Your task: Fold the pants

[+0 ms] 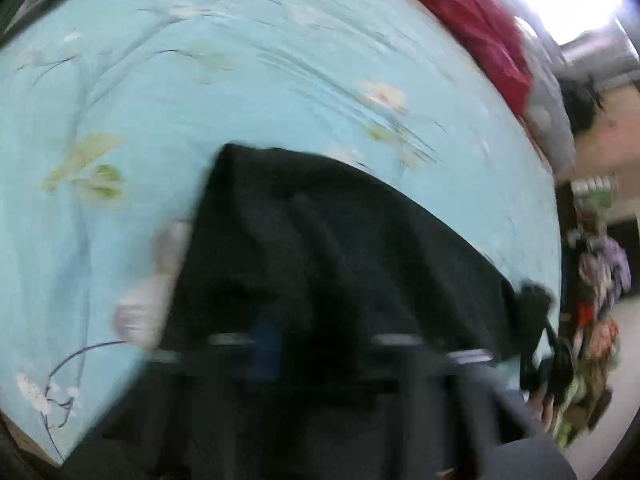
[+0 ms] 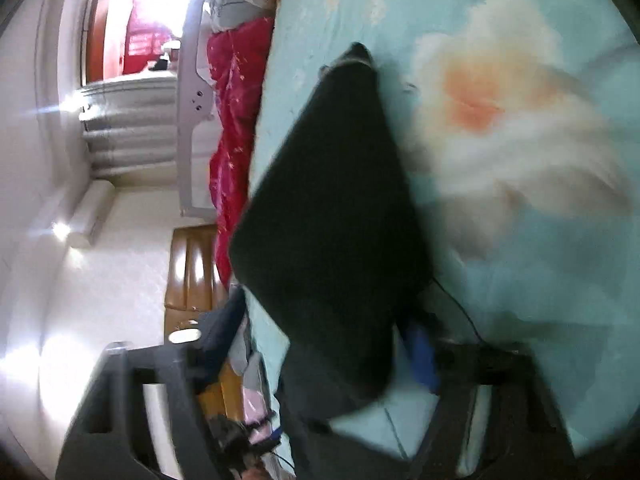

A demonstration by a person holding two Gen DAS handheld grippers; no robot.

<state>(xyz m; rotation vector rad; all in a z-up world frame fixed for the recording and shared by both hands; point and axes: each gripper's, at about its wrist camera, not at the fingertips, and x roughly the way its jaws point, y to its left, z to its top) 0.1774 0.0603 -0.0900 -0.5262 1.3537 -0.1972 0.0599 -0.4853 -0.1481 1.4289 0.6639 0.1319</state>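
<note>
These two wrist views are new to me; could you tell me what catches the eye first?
The dark pants dominate, spread over a light blue floral bedsheet in the middle of both views. A bright red blanket lies along the bed's far edge, by a glaring window.

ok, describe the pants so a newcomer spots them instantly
Find the light blue floral bedsheet covering the bed. On it lies one dark garment, the pants. They are plain black, unlike the red quilt along the bed's far edge.

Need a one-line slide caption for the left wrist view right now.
Blurred left wrist view: dark pants draped over a light blue floral bedsheet, red blanket beyond.
</note>
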